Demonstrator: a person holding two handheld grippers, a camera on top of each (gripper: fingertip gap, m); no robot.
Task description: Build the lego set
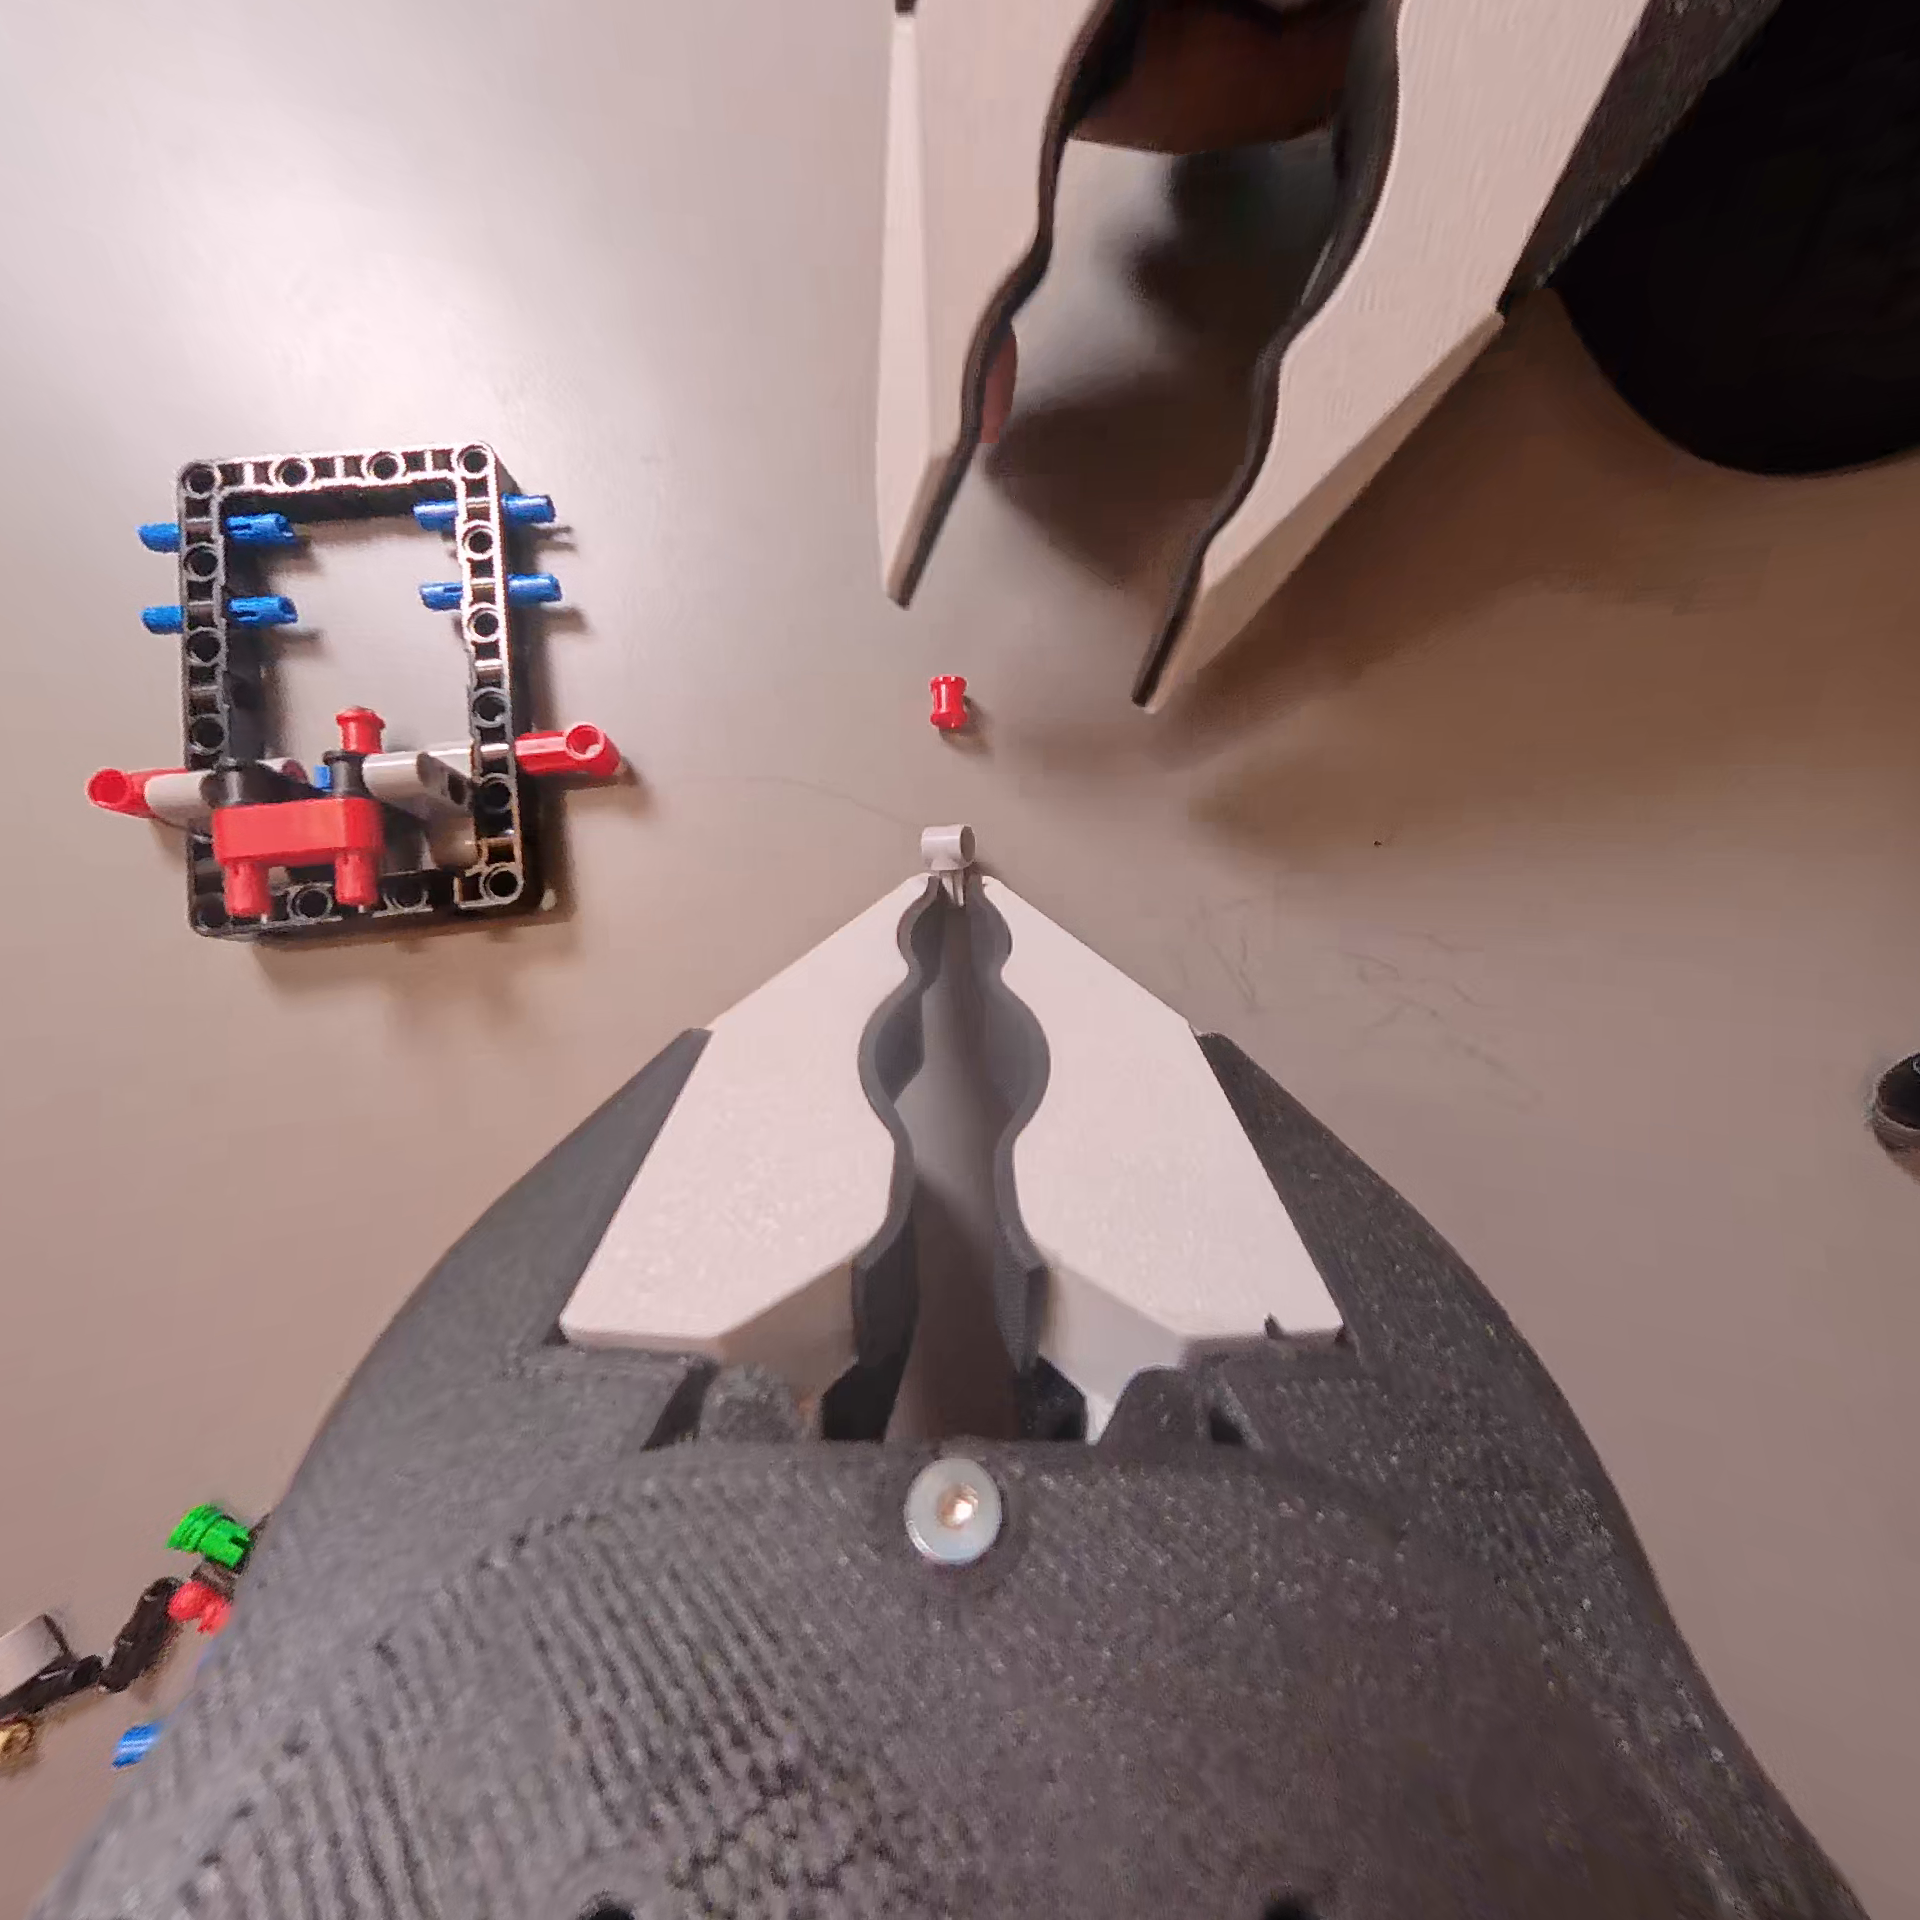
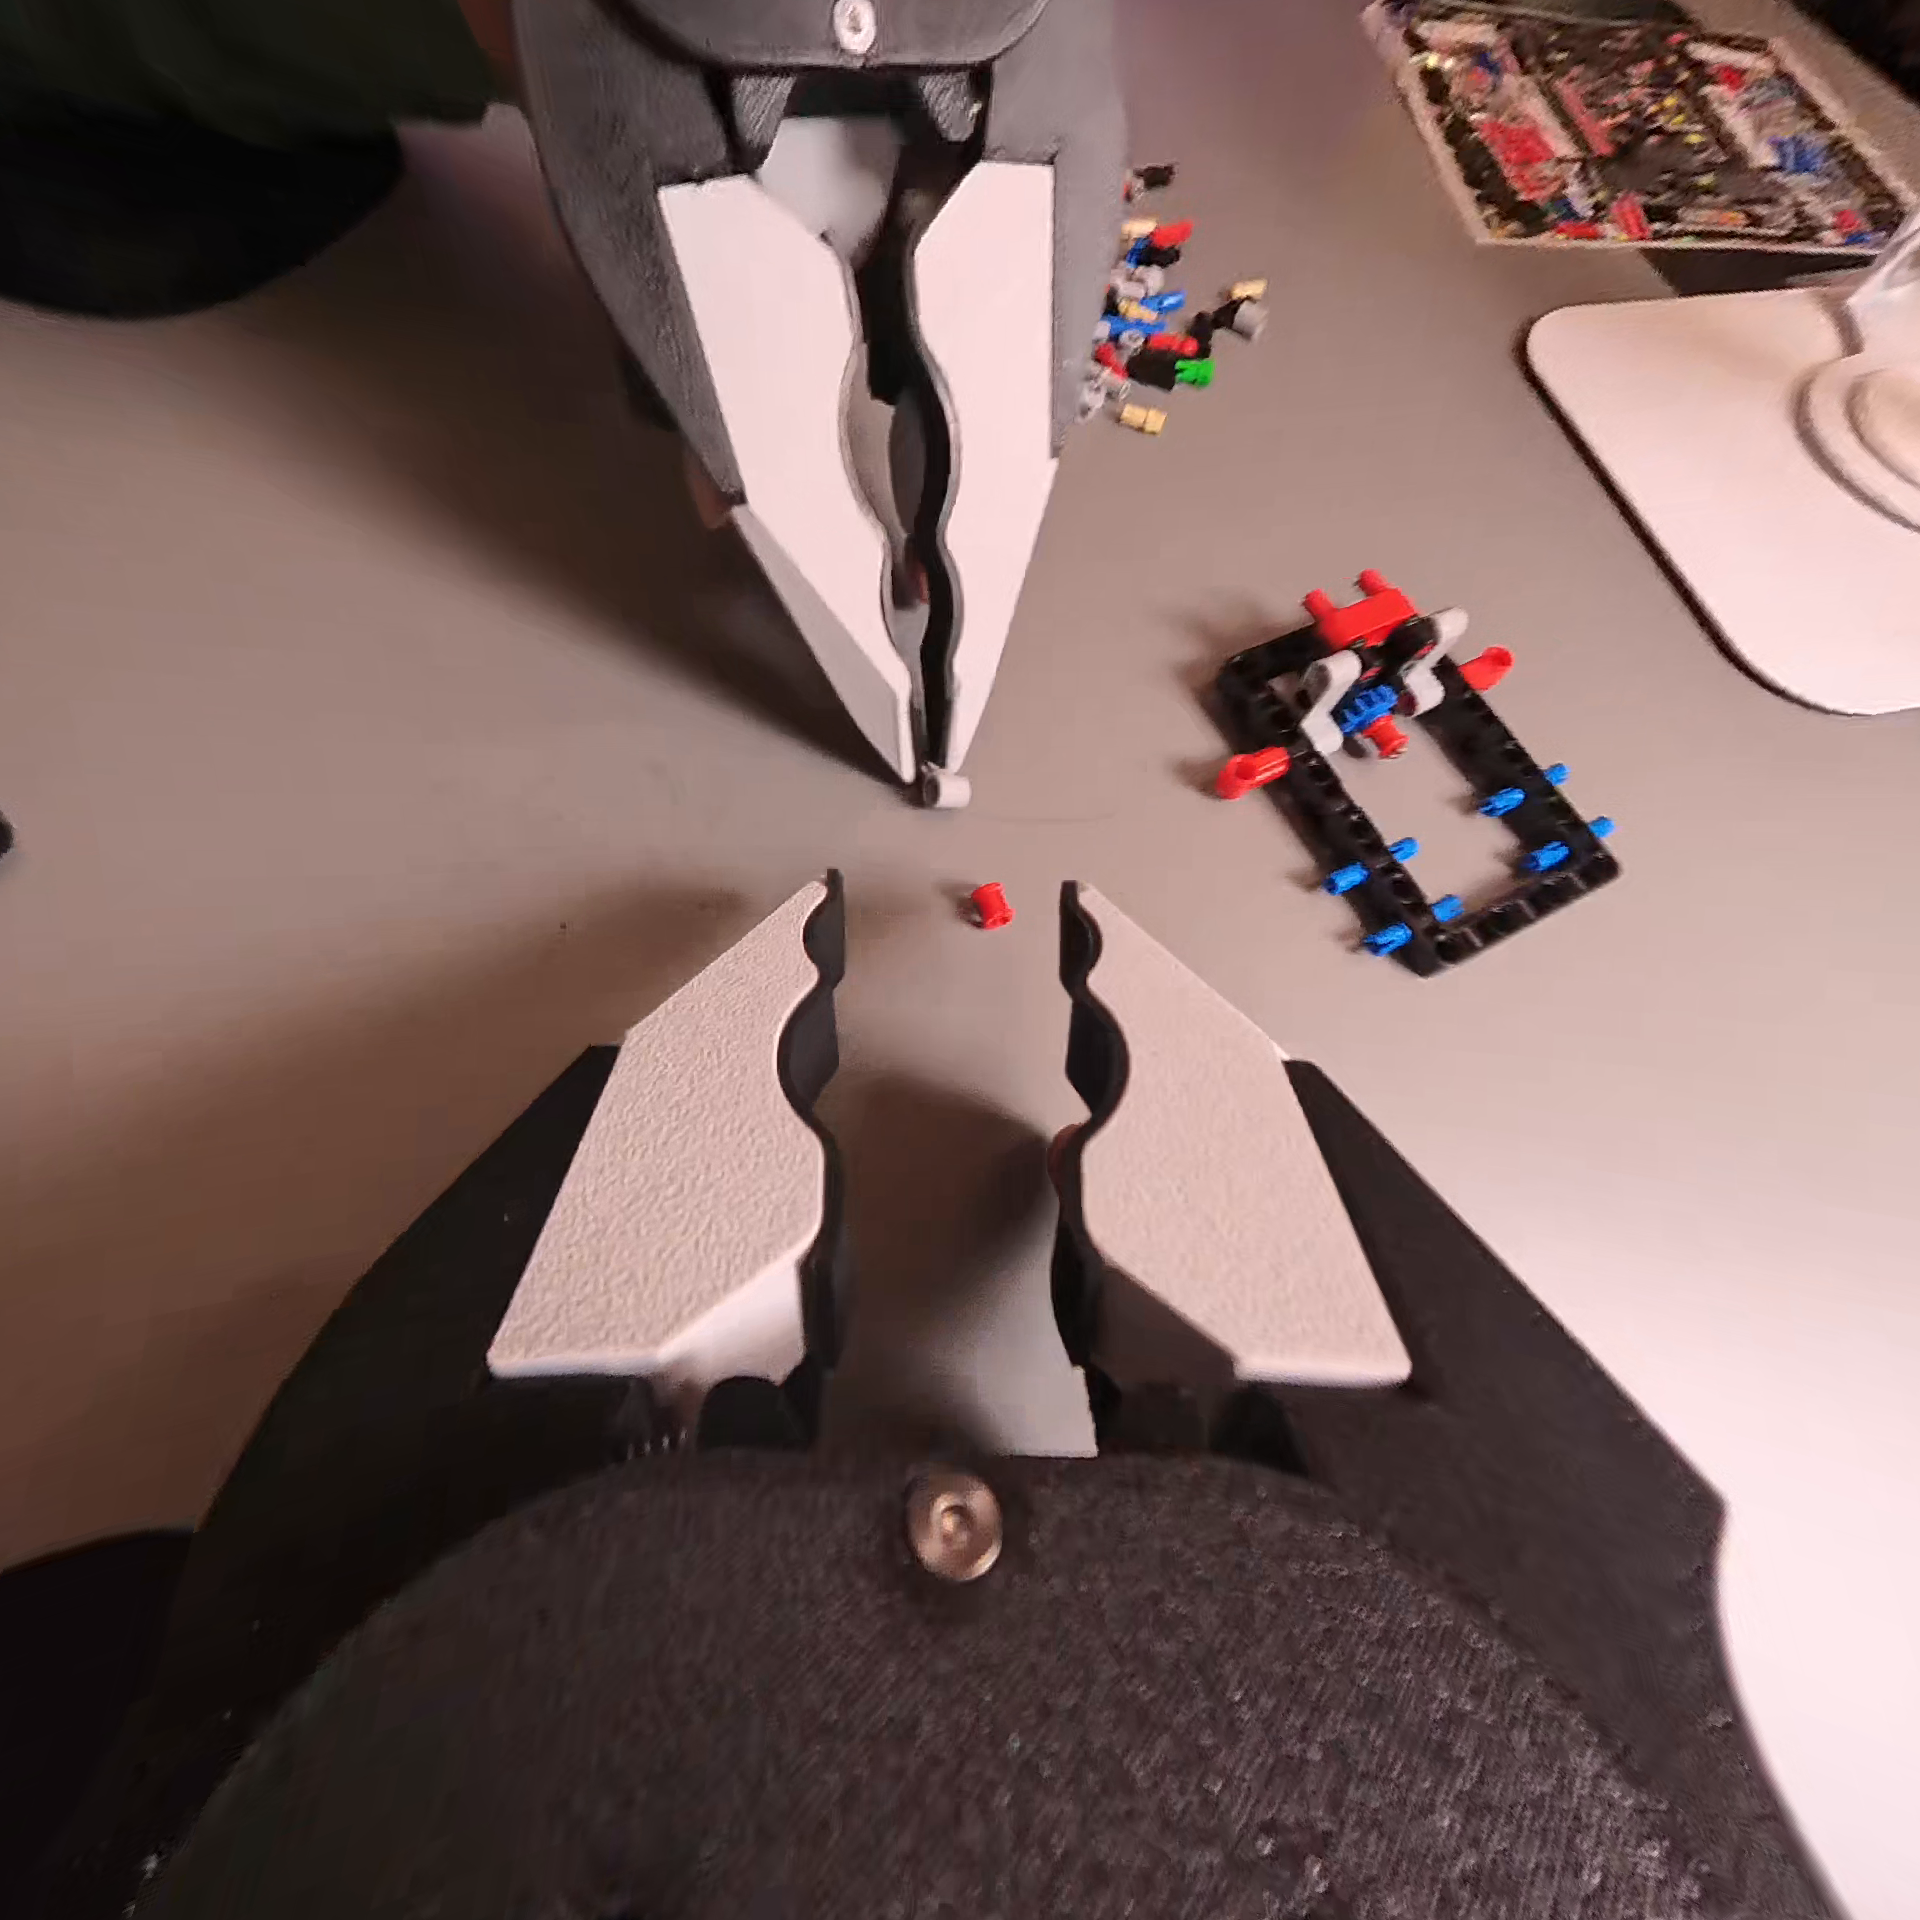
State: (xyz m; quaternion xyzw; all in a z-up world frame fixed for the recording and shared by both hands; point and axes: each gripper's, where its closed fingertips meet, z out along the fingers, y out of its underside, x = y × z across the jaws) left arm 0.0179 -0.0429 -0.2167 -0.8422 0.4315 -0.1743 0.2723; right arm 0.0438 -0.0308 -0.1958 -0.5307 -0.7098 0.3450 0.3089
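Two hand-held grippers face each other over a plain grey table [image 2: 312,727], seen from a camera on each.

In the right wrist view, the right gripper [image 2: 948,894] fills the bottom of the frame, its two white fingers [image 2: 686,1143] held well apart. Just beyond the tips, at 12 o'clock, a small red bush [image 2: 988,903] lies loose on the table in line with the gap between them. Farther along the same line, the left gripper [image 2: 932,767] points down from the top, fingers pressed together on a small grey connector [image 2: 948,787] that pokes out past the tips, at or just above the table.

At 2 o'clock lies the partly built model: a black rectangular frame [image 2: 1299,810] lying flat, with blue pins [image 2: 1499,801] through its long sides and a cluster of red and grey parts [image 2: 1361,665] across one end. No container holds the spare parts; a pile of loose pieces [image 2: 1148,312] lies spread on the table at 1 o'clock, beside the left gripper. Farthest off, at 1 to 2 o'clock, lie a printed sheet [image 2: 1631,135] and a white flat base [image 2: 1714,488].

In the left wrist view, the grey connector [image 1: 947,844] sits clamped at the left gripper [image 1: 949,883] tips, the red bush [image 1: 948,700] just beyond, and the open right gripper [image 1: 1023,649] above it. The frame [image 1: 343,686] lies at 10 o'clock.
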